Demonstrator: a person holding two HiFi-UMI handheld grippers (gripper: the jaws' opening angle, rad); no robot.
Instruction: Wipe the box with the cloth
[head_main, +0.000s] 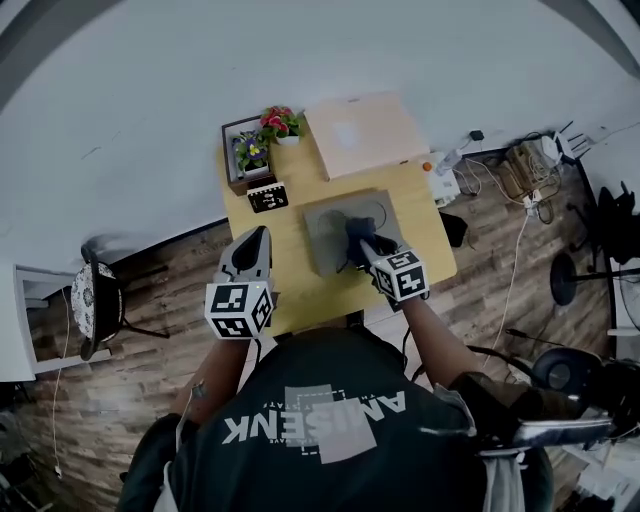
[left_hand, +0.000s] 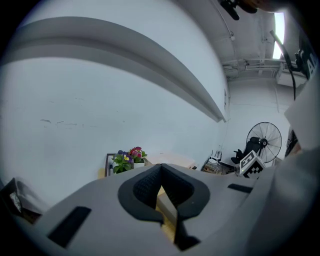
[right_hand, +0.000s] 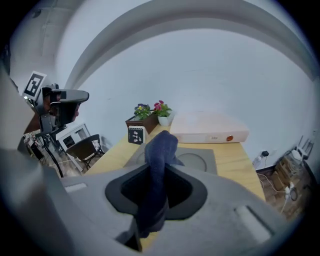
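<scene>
Dark blue cloth (right_hand: 160, 150) is clamped in the right claw (right_hand: 154, 195), over the grey box (head_main: 328, 248) on the desk (head_main: 290, 285). The left claw (left_hand: 161, 172) is closed, empty, beside the box

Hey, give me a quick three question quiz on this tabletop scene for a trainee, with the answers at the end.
1. Fill the gap: the right gripper, at the grey box, is shut on a dark blue ____.
2. True or false: the left gripper is shut with nothing between its jaws.
3. What stands at the far left corner of the table? A. flowers B. a mug C. a kettle
Key: 1 cloth; 2 true; 3 A.
</scene>
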